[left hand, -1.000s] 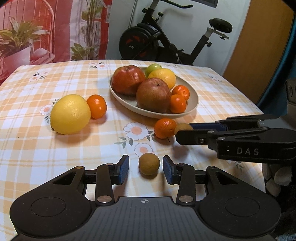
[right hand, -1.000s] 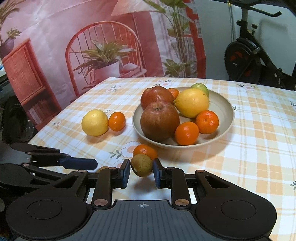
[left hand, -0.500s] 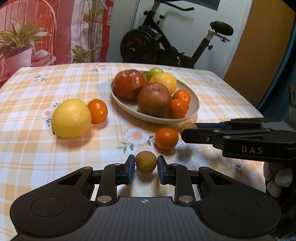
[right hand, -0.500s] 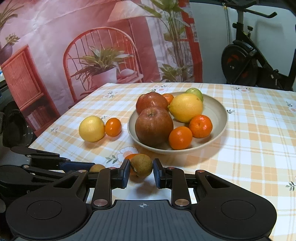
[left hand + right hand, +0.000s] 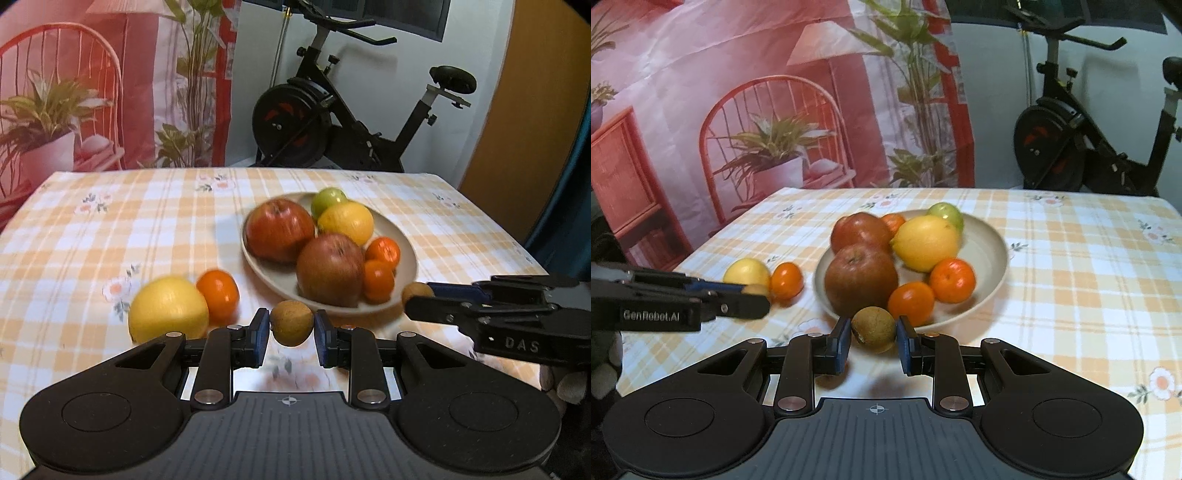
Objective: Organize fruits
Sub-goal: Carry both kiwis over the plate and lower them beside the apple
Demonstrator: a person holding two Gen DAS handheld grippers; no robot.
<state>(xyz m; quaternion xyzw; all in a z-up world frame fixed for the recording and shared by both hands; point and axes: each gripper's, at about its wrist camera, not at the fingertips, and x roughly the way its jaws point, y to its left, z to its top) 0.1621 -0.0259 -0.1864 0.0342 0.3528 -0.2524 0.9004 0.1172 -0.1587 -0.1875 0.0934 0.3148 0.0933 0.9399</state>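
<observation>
While we are holding one small brown fruit in each gripper, both grips are looking marginal; the left gripper is clamping the left brown fruit low centre of the left wrist view, pads pressing its two sides, nothing else between them; the right gripper is closed the same way on the right brown fruit, low centre of the right wrist view, just in front of the bowl rim.

Risks we are flagging:
- both fruits are round and sitting at the pad tips only; a tilt or jolt could let one slip out and roll off the tablecloth;
- the bowl is already crowded towards its near left side with apples, a lemon and mandarins; dropping a fruit onto that pile could send it bouncing out, so we are judging the bare patch at the right of the bowl safer;
- the two grippers are working close together, so they could clash on the approach;
- a lemon and mandarin at centre left are lying outside the bowl.

Orientation: both fruits are slightly oval; the left one's long axis is running roughly left-right across the pads; the right one is looking near-spherical, with a dark end mark facing lower left; the axis we cannot tell for sure.
</observation>
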